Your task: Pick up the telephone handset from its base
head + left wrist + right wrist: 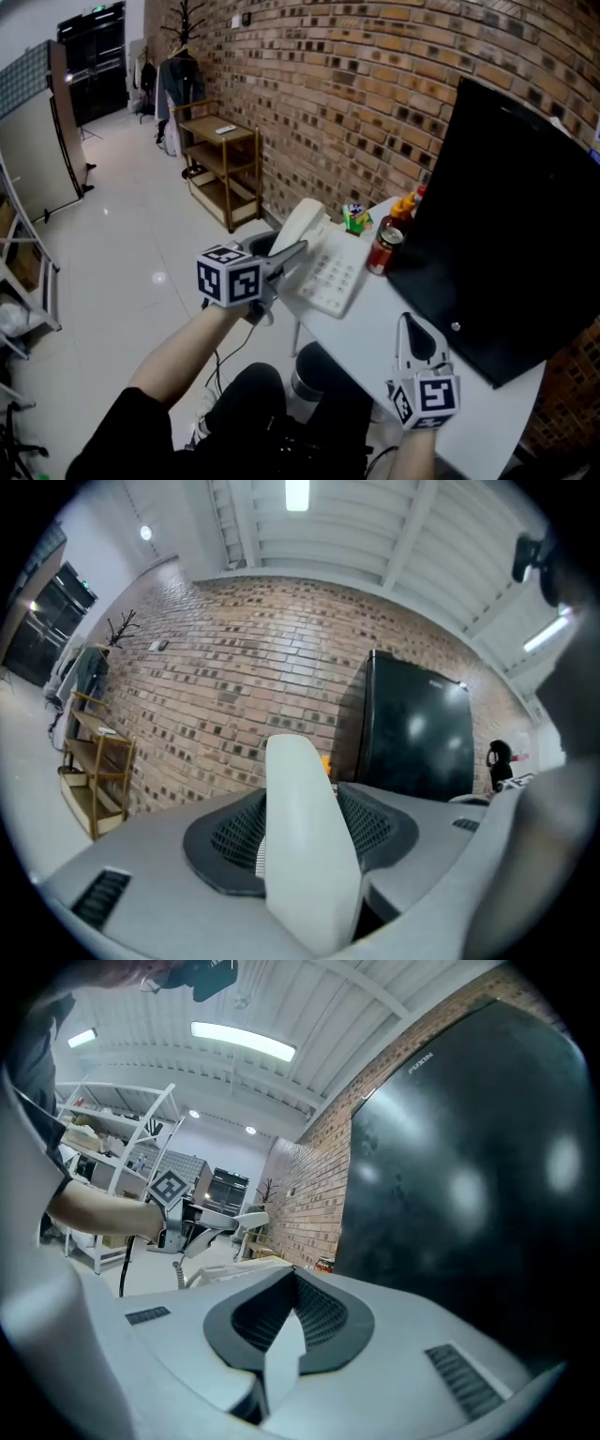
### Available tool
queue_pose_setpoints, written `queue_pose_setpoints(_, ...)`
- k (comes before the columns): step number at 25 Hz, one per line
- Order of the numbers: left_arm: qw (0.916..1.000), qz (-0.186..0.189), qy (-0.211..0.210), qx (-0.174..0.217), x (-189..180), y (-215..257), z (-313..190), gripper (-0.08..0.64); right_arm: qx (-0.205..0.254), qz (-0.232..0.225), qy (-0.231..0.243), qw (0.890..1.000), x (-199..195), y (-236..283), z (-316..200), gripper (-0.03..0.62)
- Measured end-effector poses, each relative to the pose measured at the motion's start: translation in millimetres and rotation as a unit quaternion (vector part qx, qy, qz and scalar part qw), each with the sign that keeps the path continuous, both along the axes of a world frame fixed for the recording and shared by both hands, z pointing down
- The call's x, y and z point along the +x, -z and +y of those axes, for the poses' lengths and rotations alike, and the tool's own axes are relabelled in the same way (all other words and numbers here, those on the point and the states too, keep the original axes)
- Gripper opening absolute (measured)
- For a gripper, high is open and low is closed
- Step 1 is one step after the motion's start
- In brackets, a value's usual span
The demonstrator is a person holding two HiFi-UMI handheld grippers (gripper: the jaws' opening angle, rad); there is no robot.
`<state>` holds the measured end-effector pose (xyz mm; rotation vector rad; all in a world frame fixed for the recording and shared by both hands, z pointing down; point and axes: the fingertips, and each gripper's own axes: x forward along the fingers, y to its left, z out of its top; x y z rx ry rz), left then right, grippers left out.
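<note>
Between left gripper (292, 253) jaws, handset (302, 221), above base (335, 277)

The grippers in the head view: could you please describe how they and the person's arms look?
Left gripper and right gripper are light grey with dark ribbed pads; each carries a white cube with black square markers. The person wears a black short sleeve.

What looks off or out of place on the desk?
Nothing is spilled or damaged. The white plastic telephone handset is off its white keypad base, clamped in the left gripper, as the task intends. Only note: the base sits close to the white table's edge.
</note>
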<state>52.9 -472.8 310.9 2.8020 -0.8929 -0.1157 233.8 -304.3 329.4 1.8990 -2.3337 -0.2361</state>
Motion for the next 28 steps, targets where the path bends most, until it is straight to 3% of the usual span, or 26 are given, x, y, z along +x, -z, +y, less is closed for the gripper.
queue_pose_setpoints(4, 0.9955, 0.066, -0.060, 0.032, -15, 14, 29, 0.235, 0.006, -0.018, -0.003, 1.000, 15, 2, 4, 0.009)
queue_pose_setpoints(8, 0.9854, 0.123, -0.104, 0.056, -30, 28, 55, 0.235, 0.004, -0.027, -0.005, 1.000, 21, 3, 5, 0.009)
queue_pose_setpoints(12, 0.9764, 0.161, -0.119, 0.081, -46, 41, 72, 0.235, -0.001, -0.001, -0.009, 1.000, 22, -2, 7, 0.009)
queue_pose_setpoints(15, 0.9735, 0.171, -0.120, 0.092, -60, 50, 78, 0.235, -0.005, 0.004, -0.001, 1.000, 18, -4, 10, 0.009)
queue_pose_setpoints(19, 0.9617, 0.189, -0.171, 0.103, -67, 54, 99, 0.235, 0.000, 0.001, 0.002, 1.000, 16, -1, 13, 0.009)
queue_pose_setpoints(23, 0.9602, 0.183, -0.174, 0.118, -76, 50, 112, 0.235, 0.000, 0.003, -0.005, 1.000, 27, -2, 19, 0.009)
queue_pose_setpoints(28, 0.9519, 0.210, -0.189, 0.119, -78, 48, 121, 0.235, 0.002, -0.005, -0.019, 1.000, 39, 0, 26, 0.009)
